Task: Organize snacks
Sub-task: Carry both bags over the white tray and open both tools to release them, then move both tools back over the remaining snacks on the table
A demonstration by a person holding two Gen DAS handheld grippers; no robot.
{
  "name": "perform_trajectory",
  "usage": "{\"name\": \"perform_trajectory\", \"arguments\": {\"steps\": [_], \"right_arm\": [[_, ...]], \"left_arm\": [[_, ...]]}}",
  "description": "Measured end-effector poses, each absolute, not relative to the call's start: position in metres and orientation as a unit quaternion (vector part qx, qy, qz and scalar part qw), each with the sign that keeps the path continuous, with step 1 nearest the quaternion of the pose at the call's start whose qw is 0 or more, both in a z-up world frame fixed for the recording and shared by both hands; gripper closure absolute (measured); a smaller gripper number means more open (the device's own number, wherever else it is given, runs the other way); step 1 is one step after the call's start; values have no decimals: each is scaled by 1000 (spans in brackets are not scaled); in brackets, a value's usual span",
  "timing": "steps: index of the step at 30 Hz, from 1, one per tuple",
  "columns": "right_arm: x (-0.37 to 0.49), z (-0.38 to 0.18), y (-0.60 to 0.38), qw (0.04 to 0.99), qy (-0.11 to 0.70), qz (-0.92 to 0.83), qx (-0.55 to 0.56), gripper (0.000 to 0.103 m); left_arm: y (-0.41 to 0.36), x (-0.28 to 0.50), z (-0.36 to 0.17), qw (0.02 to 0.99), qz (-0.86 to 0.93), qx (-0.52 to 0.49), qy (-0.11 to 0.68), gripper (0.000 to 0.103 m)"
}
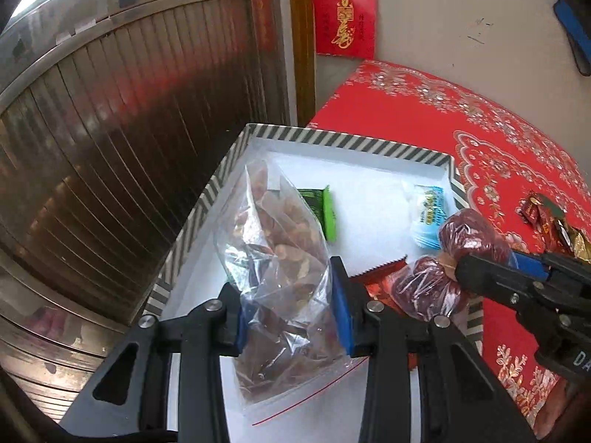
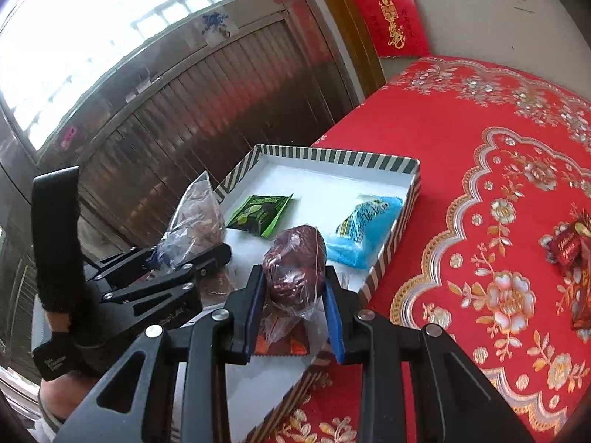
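While above the striped box (image 2: pixel 384 258) — right gripper (image 2: pixel 293 295) jaws clenched around the date packet (image 2: pixel 295 262), left gripper (image 1: pixel 288 306) jaws around the zip bag (image 1: pixel 280 258).

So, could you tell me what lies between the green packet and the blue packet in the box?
Only bare white box floor separates green packet and blue packet, seen in both views.

Little can be read. On the black body of the right hand-held gripper (image 1: pixel 448 264), seen in the left wrist view, white letters "DA" stand at the picture's edge, cut off. The red paper (image 1: pixel 343 18) on the wall beyond the left hand-held gripper (image 1: pixel 290 304) bears gold characters, too blurred to read. Print on the green packet (image 2: pixel 260 212) and blue packet (image 2: pixel 364 230) ahead of the right hand-held gripper is illegible.
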State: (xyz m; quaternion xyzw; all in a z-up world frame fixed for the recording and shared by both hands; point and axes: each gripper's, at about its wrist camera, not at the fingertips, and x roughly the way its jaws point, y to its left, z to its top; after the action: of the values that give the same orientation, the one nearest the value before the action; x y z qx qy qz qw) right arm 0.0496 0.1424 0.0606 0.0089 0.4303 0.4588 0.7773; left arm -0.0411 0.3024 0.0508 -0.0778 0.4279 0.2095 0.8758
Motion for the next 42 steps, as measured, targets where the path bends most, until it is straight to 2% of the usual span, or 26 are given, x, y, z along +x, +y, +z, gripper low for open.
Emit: {"name": "perform_trajectory", "arguments": {"steps": [5, 9, 19, 21, 22, 23, 25, 29, 37, 42], "right_arm": [[59, 59, 153, 778, 432, 456, -1, 73], [66, 56, 153, 789, 433, 435, -11, 65], [64, 71, 133, 807, 412, 423, -11, 62], [59, 75, 127, 807, 407, 427, -7, 56], [55, 78, 124, 809, 403, 428, -8, 55], [50, 80, 119, 810, 399, 430, -10, 54], [42, 84, 110, 811, 394, 432, -12, 52], [32, 81, 80, 813, 396, 427, 15, 47], [19, 67, 37, 812, 414, 409, 40, 47], [10, 60, 17, 815, 419, 397, 48, 45]], "left_arm": [[308, -41, 50, 874, 211, -81, 430, 64], [309, -41, 49, 874, 210, -79, 431, 64], [309, -33, 43, 867, 208, -69, 447, 64], [309, -33, 43, 866, 209, -70, 449, 58], [309, -34, 44, 866, 211, -72, 447, 48], [309, -35, 45, 867, 214, -72, 444, 32], [309, -39, 49, 871, 221, -68, 434, 19], [306, -47, 57, 875, 230, -67, 422, 19], [292, -69, 77, 886, 243, -70, 388, 19], [268, -80, 93, 900, 234, -56, 365, 15]]}}
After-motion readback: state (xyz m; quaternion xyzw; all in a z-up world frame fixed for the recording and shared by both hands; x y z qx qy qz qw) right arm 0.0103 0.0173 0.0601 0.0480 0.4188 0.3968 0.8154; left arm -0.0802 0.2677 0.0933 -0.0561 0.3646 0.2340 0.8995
